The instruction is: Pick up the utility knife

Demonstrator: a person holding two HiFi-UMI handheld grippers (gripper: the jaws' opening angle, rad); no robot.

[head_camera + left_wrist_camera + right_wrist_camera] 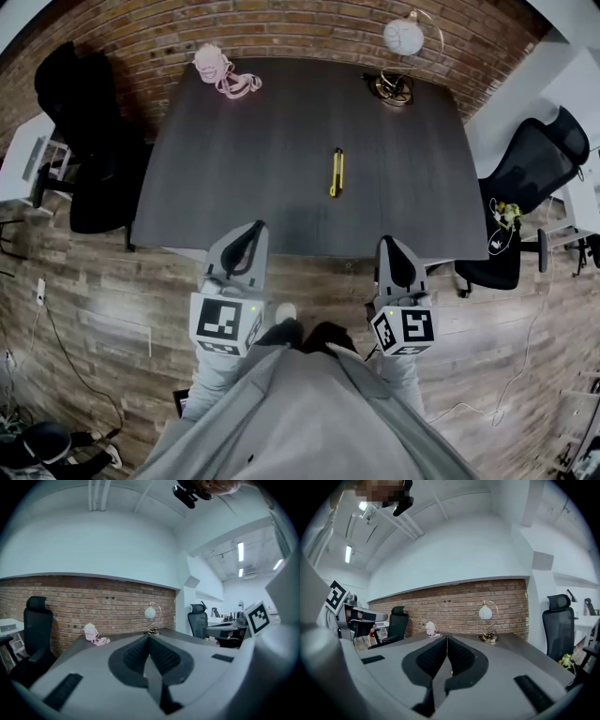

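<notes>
- Grey jacket point(300, 412) of the person fills the bottom of the head view, with both grippers held out in front of it.
- Left gripper point(253, 228): jaws clenched, ribbed pads pressed together with nothing between them, as the left gripper view point(149, 638) shows; its marker cube point(225, 323) faces upward.
- Right gripper point(388, 244): jaws likewise clenched and empty, pads meeting along one line in the right gripper view point(446, 640); its marker cube point(403, 330) faces upward.
- Both grippers point toward the dark table point(234, 169), their tips at its near edge in the head view.
- Utility knife point(337, 172): yellow and black, lying flat on the table lengthwise away from the person, right of centre, well apart from both grippers and untouched.
- Pink object with a cord point(225, 73): far left corner of the table.
- Globe lamp point(401, 56): far right corner, before the brick wall point(281, 23).
- Black office chairs, left point(84, 141) and right point(525, 187), flank the table on the wooden floor point(94, 300).
</notes>
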